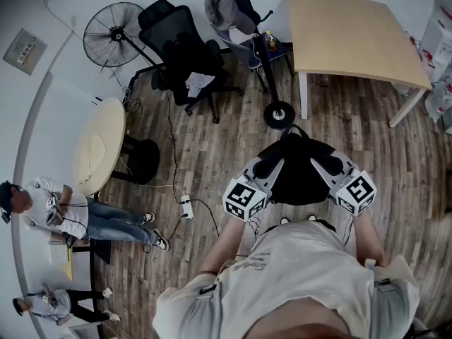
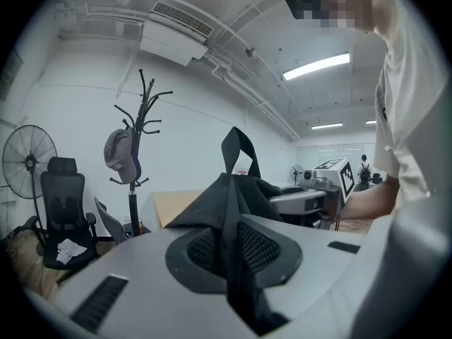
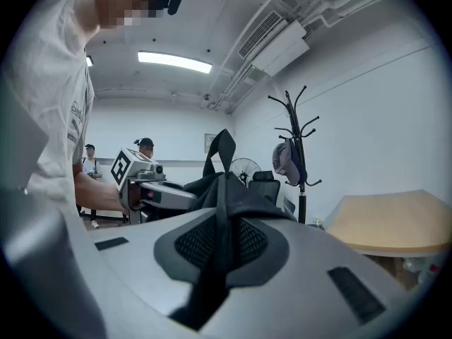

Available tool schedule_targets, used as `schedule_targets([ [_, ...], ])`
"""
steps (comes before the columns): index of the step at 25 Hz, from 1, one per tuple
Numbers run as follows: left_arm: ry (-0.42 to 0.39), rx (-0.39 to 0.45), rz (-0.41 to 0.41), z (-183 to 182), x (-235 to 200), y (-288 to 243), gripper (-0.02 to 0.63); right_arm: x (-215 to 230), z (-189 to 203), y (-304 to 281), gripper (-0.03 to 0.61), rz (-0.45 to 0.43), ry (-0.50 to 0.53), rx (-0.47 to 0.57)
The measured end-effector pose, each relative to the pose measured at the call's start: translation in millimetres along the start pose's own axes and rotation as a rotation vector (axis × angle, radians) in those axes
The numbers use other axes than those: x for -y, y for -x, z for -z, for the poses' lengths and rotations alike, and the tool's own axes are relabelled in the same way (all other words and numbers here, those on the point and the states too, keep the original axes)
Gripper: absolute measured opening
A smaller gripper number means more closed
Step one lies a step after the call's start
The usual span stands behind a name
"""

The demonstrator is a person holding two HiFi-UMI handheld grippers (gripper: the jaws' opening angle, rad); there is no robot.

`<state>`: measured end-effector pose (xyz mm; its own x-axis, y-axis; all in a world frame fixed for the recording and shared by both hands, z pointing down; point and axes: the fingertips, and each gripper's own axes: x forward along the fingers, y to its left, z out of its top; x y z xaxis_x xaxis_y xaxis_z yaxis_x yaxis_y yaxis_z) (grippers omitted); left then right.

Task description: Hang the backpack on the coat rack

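The black backpack (image 1: 296, 169) hangs in the air in front of me, held up between both grippers. My left gripper (image 1: 266, 167) is shut on a fold of its fabric (image 2: 227, 196), with the carry loop (image 2: 239, 147) standing up above. My right gripper (image 1: 326, 165) is shut on the opposite side of the backpack (image 3: 224, 193). The black coat rack (image 1: 263, 55) stands just beyond, its round base (image 1: 279, 114) on the floor ahead of the bag. A grey cap (image 2: 121, 155) hangs on one of its hooks. In the right gripper view the rack (image 3: 297, 150) rises at right of centre.
A light wooden table (image 1: 353, 30) stands right of the rack. A black office chair (image 1: 185, 62) and a floor fan (image 1: 113, 34) are to its left. A round table (image 1: 99, 147), a power strip with cables (image 1: 186, 207) and two people (image 1: 63, 214) are at left.
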<state>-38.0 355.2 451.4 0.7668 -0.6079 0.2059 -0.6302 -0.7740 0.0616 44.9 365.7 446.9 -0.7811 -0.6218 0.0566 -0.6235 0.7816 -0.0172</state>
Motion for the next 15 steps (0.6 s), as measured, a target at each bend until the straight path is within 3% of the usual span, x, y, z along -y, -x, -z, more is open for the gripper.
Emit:
schedule_targets([
  [15, 0.014, -0.003, 0.049, 13.5, -37.5, 16.4, 0.046, -12.0, 11.6, -38.6, 0.029, 0.035, -0.035, -0.050],
])
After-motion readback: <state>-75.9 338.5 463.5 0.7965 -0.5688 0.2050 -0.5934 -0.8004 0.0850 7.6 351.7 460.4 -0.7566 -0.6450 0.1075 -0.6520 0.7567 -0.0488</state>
